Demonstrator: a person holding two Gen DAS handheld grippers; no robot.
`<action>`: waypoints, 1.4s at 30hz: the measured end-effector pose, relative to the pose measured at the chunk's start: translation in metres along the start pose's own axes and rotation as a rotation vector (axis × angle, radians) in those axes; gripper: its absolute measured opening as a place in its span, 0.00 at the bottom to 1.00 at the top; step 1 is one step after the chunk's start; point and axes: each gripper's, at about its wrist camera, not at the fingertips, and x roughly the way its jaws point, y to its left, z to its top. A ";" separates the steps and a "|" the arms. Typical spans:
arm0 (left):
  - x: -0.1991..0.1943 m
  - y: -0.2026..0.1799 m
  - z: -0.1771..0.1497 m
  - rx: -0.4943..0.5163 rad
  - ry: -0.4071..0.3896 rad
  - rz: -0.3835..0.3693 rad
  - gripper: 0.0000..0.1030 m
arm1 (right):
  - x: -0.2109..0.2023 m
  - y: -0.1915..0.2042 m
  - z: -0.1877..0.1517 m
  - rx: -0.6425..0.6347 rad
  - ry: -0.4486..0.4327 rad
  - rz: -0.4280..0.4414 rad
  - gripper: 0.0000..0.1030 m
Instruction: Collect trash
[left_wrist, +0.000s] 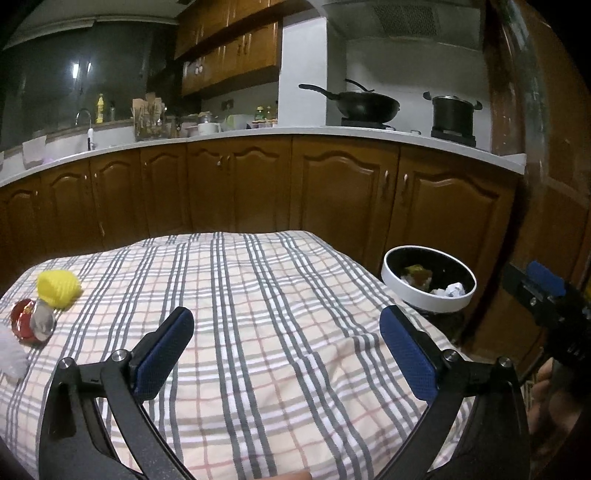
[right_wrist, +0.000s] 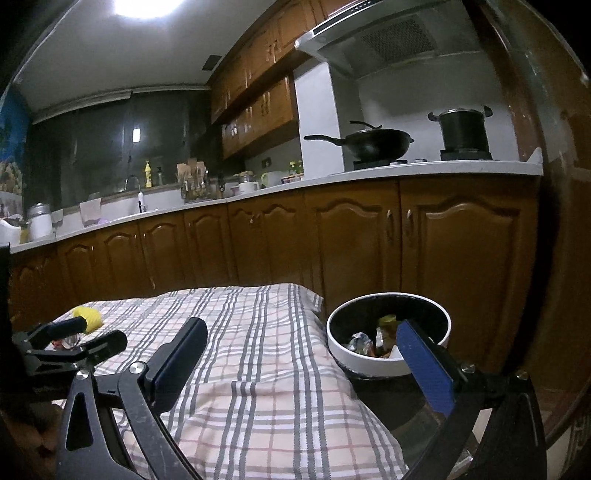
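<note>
Trash already lay in the white bin (left_wrist: 428, 295) beside the table (left_wrist: 258, 314) (crumpled paper, wrappers). A yellow wad (left_wrist: 58, 288) and red wrapper (left_wrist: 27, 323) remained at its far-left corner. Left gripper (left_wrist: 286, 350) and right gripper (right_wrist: 303, 363) hovered, jaws spread and empty.

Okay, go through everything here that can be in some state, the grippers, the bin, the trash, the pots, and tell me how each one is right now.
Left hand-held gripper: open, empty, over the cloth.
Right hand-held gripper: open, empty, near the bin.
Bin: uncovered, some trash inside.
Yellow wad: on the cloth, not collected.
Red can: lying on its side, crushed.
Cloth: spread out, wrinkled.
Wok: on the stove, utensil inside.
Pot: on the stove, lidded.
Cabinets: shut.
</note>
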 end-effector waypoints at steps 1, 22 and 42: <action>-0.001 0.000 0.000 0.001 -0.002 0.002 1.00 | 0.000 0.001 -0.001 0.001 0.001 0.002 1.00; -0.005 -0.006 0.001 0.008 -0.010 0.020 1.00 | 0.004 0.002 -0.004 0.008 0.009 0.009 1.00; -0.005 -0.003 0.001 0.020 -0.016 0.034 1.00 | 0.002 0.003 -0.004 0.012 0.010 0.016 1.00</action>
